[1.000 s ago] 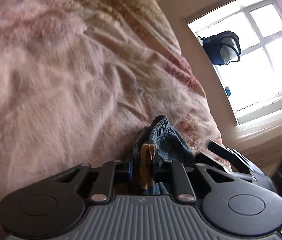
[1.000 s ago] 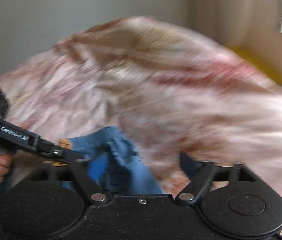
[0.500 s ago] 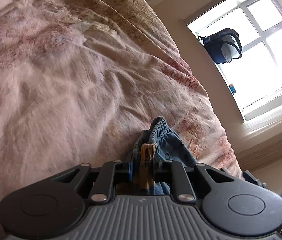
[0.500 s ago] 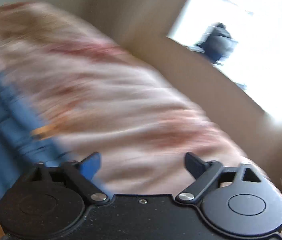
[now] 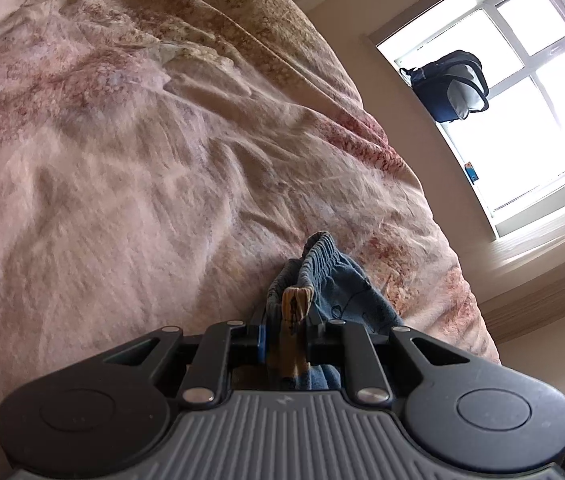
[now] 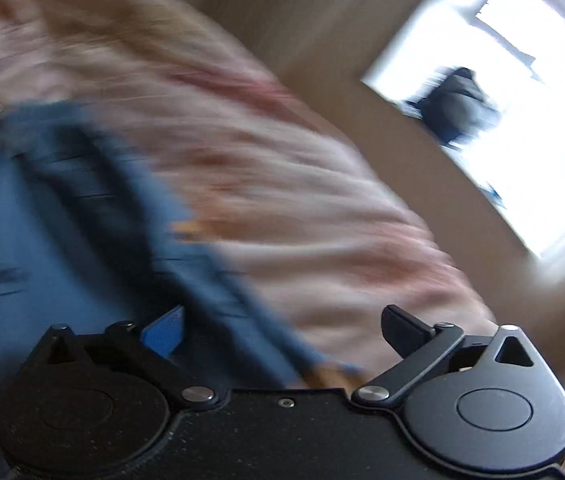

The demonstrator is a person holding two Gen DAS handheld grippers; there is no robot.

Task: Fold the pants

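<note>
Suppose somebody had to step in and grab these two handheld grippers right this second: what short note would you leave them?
Left gripper: shut on the bunched elastic waistband of the blue denim pants, tan label between the pads.
Right gripper: jaws opening wide, gripping nothing; a blurred edge of the pants runs between them, pads not pressing.
Pants: crumpled on the pink floral bedspread, near the side toward the window.
Done: waistband picked up on one side.
Left: probably grab a second point with the right gripper, spread the pants flat, then fold.
</note>
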